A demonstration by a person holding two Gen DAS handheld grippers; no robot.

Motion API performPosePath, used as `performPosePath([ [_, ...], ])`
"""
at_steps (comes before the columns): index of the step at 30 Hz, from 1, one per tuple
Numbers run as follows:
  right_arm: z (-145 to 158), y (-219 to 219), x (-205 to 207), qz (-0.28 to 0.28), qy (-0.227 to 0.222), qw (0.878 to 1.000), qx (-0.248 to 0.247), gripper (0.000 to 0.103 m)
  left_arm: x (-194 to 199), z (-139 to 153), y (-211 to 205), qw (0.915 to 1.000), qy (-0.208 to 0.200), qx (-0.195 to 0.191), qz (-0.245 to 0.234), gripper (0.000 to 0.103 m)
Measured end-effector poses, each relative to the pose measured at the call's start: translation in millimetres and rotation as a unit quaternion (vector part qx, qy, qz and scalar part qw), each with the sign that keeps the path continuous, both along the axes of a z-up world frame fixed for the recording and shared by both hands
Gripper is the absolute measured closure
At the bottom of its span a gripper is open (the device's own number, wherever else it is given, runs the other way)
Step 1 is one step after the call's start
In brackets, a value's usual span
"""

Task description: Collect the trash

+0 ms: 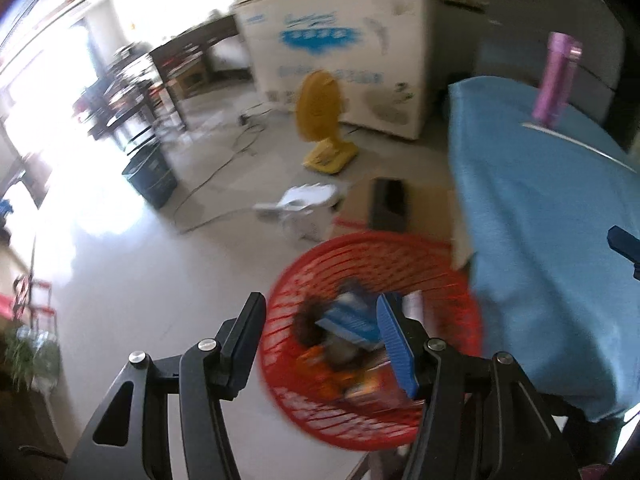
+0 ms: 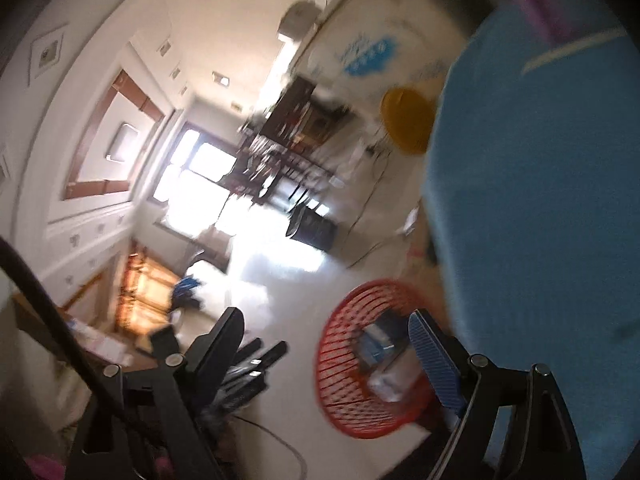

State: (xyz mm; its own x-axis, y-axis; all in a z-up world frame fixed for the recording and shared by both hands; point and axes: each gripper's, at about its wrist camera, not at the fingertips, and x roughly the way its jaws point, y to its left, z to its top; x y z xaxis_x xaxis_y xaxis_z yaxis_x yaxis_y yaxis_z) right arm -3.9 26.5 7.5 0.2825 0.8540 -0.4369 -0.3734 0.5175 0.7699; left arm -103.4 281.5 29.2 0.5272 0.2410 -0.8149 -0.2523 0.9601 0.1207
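A red plastic basket (image 1: 360,240) stands on the floor beside a table with a blue cloth (image 1: 540,240). In it lie a blue box (image 1: 348,316), orange packets (image 1: 320,368) and other blurred trash. My left gripper (image 1: 320,304) hangs over the basket, open, with nothing between its fingers. In the right wrist view the same basket (image 2: 324,392) sits low and right of centre. My right gripper (image 2: 326,320) is above it and open wide, holding nothing. Its blue tip (image 1: 624,244) shows at the edge of the left wrist view.
A purple bottle (image 1: 556,80) stands on the blue cloth. Behind the basket are a cardboard box (image 1: 384,204), a white stool (image 1: 304,208), a yellow fan (image 1: 320,120) and a white chest freezer (image 1: 340,52). A dark crate (image 1: 150,176) and cables lie on the floor at the left.
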Motion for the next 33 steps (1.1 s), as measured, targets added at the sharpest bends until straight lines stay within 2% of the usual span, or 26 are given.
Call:
performPosePath([
  [2,11.2,-26.5,-10.4,-0.031,-0.031,0.999,-0.024,0.016,8.6,10.0,-24.1,0.9995,-0.011,0.003,-0.03,0.043],
  [4,20.3,-50.9,-19.3,-0.062,-0.051,0.996,-0.048,0.016,16.8,19.6,-48.8,0.998,-0.024,0.009,-0.058,0.034],
  [7,33.5,-90.6,-34.3,-0.117,-0.079,0.987,-0.081,0.016,27.0,36.9,-89.5,0.9928,-0.049,0.018,-0.107,0.033],
  [9,42.6,-120.0,-44.7,-0.153,-0.088,0.981,-0.084,0.016,35.9,47.7,-120.6,0.9875,-0.062,0.02,-0.143,0.033],
  [13,61.3,-183.6,-69.7,-0.238,-0.111,0.96,-0.101,0.016,46.6,64.8,-170.1,0.9772,-0.078,0.026,-0.196,0.033],
  [18,83.2,-242.2,-99.4,-0.313,-0.133,0.935,-0.105,0.016,39.2,93.2,-236.7,0.956,-0.114,0.032,-0.268,0.033],
  [22,92.7,-275.3,-118.5,-0.358,-0.147,0.916,-0.107,0.016,26.9,110.3,-272.6,0.9421,-0.136,0.029,-0.305,0.032],
  [27,92.8,-297.1,-129.0,-0.388,-0.149,0.903,-0.109,0.016,12.6,125.3,-304.9,0.9287,-0.152,0.025,-0.337,0.032],
  [33,86.9,-318.3,-139.5,-0.413,-0.152,0.891,-0.112,0.016,9.8,128.2,-324.5,0.9253,-0.153,0.019,-0.347,0.032],
])
